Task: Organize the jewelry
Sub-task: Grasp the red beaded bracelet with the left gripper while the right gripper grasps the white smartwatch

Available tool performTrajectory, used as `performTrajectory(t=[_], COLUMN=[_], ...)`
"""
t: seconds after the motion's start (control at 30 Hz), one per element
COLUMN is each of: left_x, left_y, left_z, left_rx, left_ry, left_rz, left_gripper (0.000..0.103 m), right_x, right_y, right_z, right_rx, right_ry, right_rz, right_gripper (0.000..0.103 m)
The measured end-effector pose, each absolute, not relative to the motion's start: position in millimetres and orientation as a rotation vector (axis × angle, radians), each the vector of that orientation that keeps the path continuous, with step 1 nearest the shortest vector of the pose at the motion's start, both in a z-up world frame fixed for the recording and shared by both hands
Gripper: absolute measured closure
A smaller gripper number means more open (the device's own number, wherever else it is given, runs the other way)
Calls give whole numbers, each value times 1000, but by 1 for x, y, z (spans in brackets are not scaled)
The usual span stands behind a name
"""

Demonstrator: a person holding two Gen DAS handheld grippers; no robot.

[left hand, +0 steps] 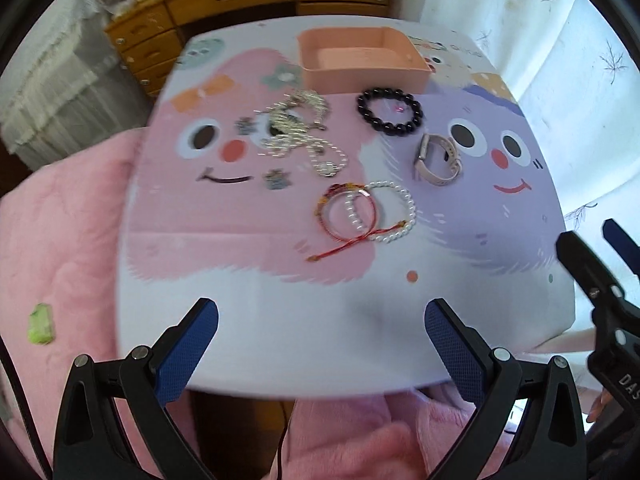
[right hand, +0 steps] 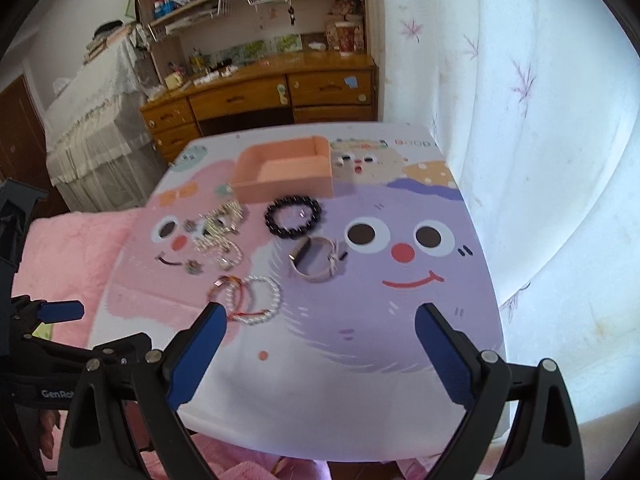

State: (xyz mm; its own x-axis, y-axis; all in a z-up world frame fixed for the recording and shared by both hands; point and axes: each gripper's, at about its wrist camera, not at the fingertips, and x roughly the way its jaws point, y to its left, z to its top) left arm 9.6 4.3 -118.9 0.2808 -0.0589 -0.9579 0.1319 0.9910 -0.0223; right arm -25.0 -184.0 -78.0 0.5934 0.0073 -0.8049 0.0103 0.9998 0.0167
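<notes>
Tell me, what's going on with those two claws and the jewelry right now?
Left gripper open, empty. Right gripper open, empty. Jewelry on the table, peach tray empty. Nothing blocking.

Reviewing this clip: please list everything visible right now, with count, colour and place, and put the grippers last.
table: one, cartoon-face top in pink and purple, under all the jewelry
tray: one, peach-orange, far side of table, looks empty
beaded bracelet: one, black, just in front of tray
watch: one, pale pink strap, lying on its side right of centre
silver chain pile: count unclear, silver, left of the black bracelet
pearl bracelet: one, white, nearest the grippers
red cord bracelet: one, red, overlapping the pearl one
wooden desk: one, brown, behind table
left gripper: open, holding nothing
right gripper: open, holding nothing
</notes>
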Motion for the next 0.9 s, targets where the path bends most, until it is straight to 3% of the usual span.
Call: performTrajectory(t=[0.4, 0.9], left_x=[53, 91], left_y=[3, 3], left_z=[-206, -222], left_rx=[-92, -116], left_ry=[1185, 1077], left_rz=[-157, -183], left_gripper=[1, 4], right_x=[26, 114], right_y=[-187, -177], right_z=[-156, -206], right_rx=[-11, 21], right_ry=[1040, 1151], right_rz=[130, 159], right_gripper=[7, 7])
